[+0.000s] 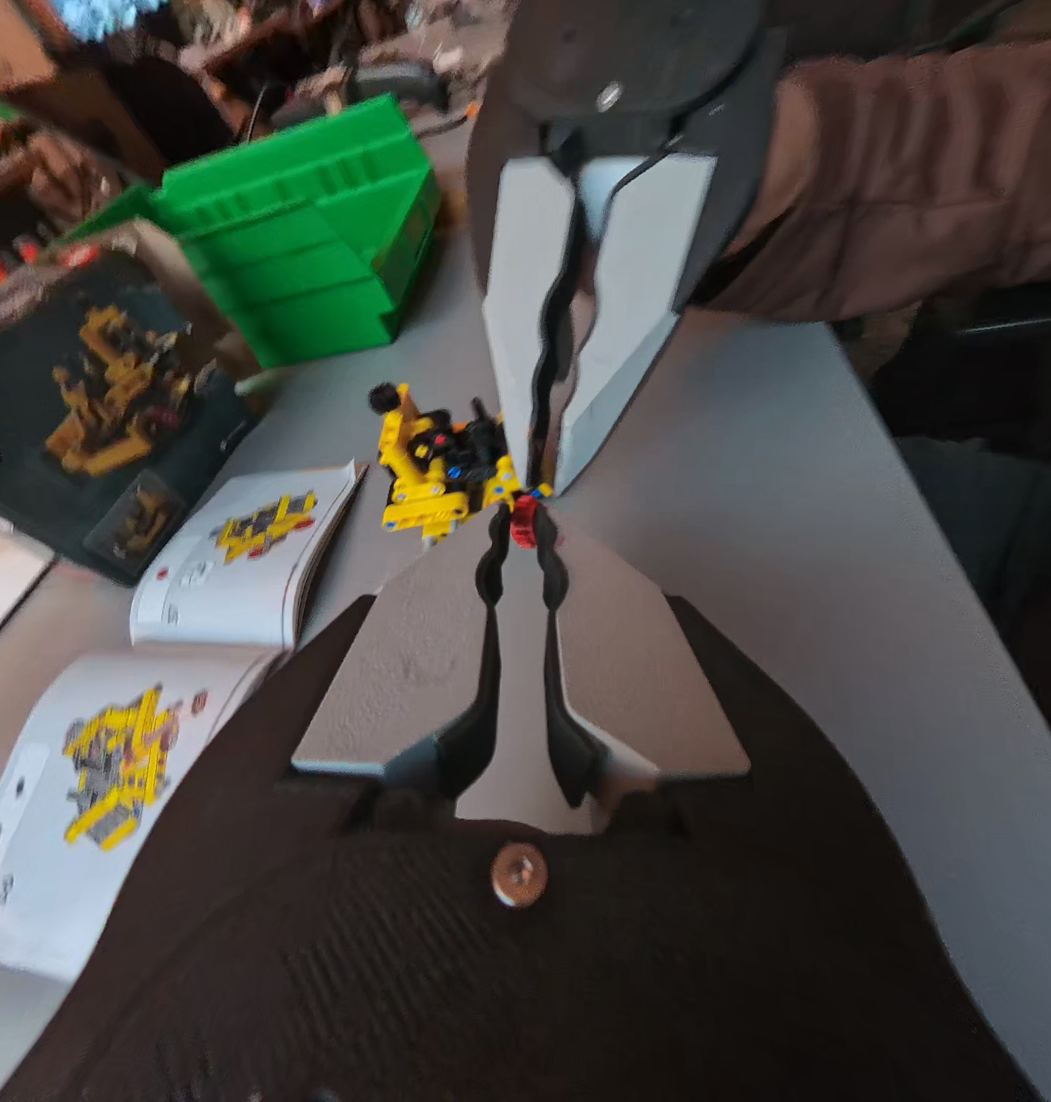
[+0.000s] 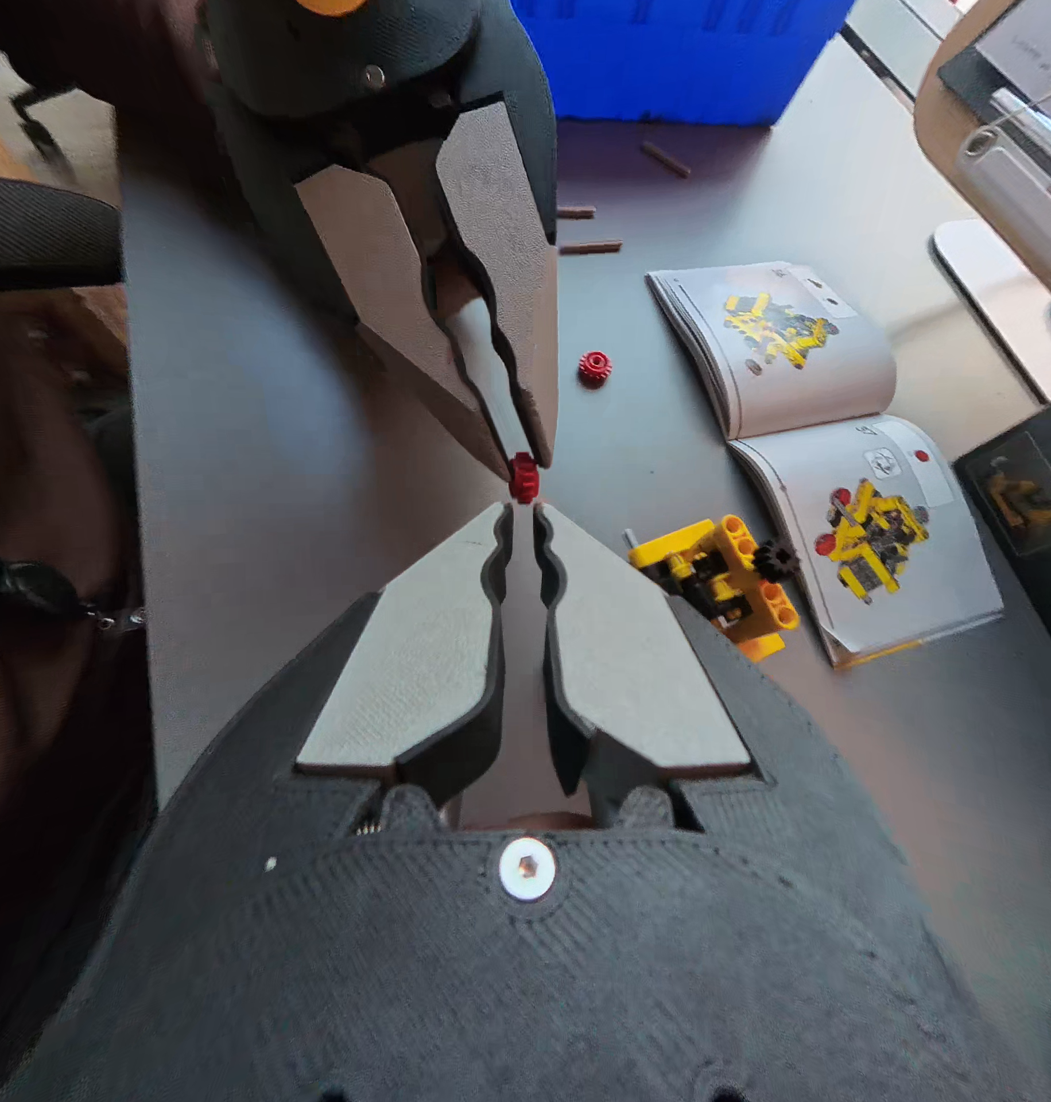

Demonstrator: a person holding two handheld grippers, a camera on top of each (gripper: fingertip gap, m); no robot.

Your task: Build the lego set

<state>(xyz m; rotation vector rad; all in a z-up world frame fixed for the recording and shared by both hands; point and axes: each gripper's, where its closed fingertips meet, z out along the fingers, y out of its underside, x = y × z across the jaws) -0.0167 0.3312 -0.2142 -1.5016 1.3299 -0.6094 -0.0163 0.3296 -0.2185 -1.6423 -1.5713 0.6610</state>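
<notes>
A dark set box (image 1: 87,405) is seen at the far left of the left wrist view, with a green bin (image 1: 308,238) behind it and an open instruction booklet (image 1: 242,554) spread on the grey counter (image 1: 749,536) in front of it. Just right of the booklet, the partly built yellow and black model (image 1: 433,471) is stood on the counter.

At the centre, a small red gear (image 1: 524,523) is pinched between the tips of the left tool (image 1: 521,525), whose fingers are nearly closed around it. The right tool (image 1: 538,471) is pointed in from the opposite side, tip to tip with the left one; its fingers are held slightly apart at the tips, with nothing gripped between them, just short of the gear. A brown sleeve (image 1: 904,179) is seen behind it at the right.

In the right wrist view, a second red gear (image 2: 594,370) is seen lying loose on the counter, between the left tool and the booklet. A blue bin (image 2: 678,53) is placed at the far edge.
</notes>
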